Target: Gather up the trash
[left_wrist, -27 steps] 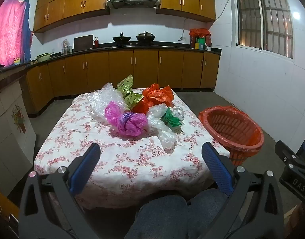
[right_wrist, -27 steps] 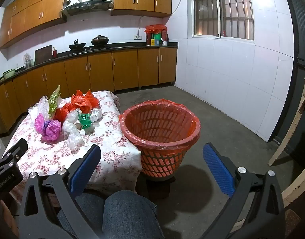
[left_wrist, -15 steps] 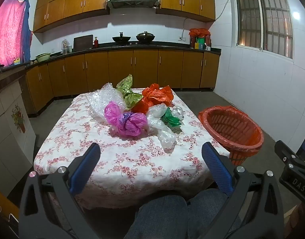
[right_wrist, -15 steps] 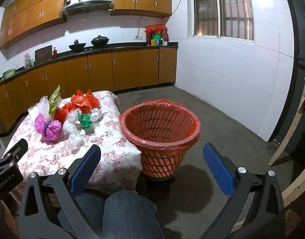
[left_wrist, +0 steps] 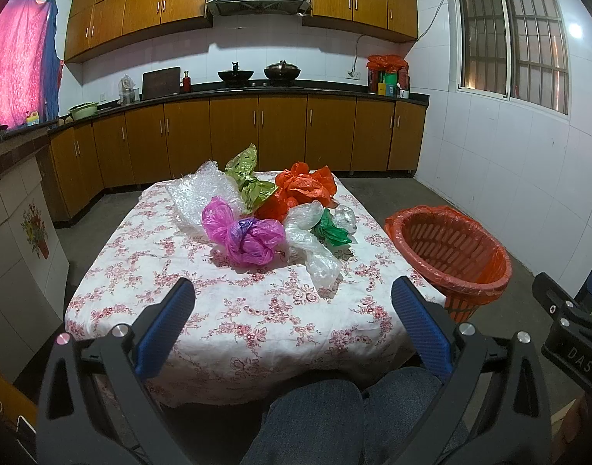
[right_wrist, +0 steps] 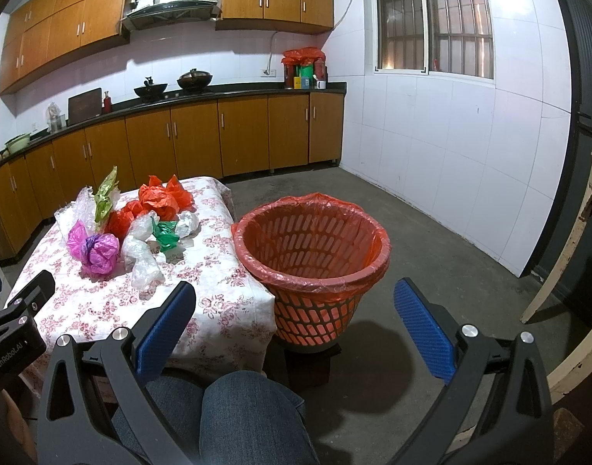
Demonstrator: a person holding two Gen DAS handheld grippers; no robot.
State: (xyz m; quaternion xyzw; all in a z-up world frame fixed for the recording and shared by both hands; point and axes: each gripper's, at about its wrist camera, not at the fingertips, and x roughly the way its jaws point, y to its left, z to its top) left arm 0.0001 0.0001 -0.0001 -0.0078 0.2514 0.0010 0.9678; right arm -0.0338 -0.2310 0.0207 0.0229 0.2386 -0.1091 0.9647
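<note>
Since both the left gripper (left_wrist: 294, 312) and right gripper (right_wrist: 296, 314) hang wide open and empty, nothing's collected yet: the crumpled bags (left_wrist: 253, 236) sit piled ahead, and the basket (right_wrist: 311, 255) looks empty.

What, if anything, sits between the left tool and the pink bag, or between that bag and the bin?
Nothing visible blocks the left tool: only bare tablecloth lies before the pink bag. Toward the orange bin, clear plastic and a green bag lie beside it; lifting over clears them.
</note>
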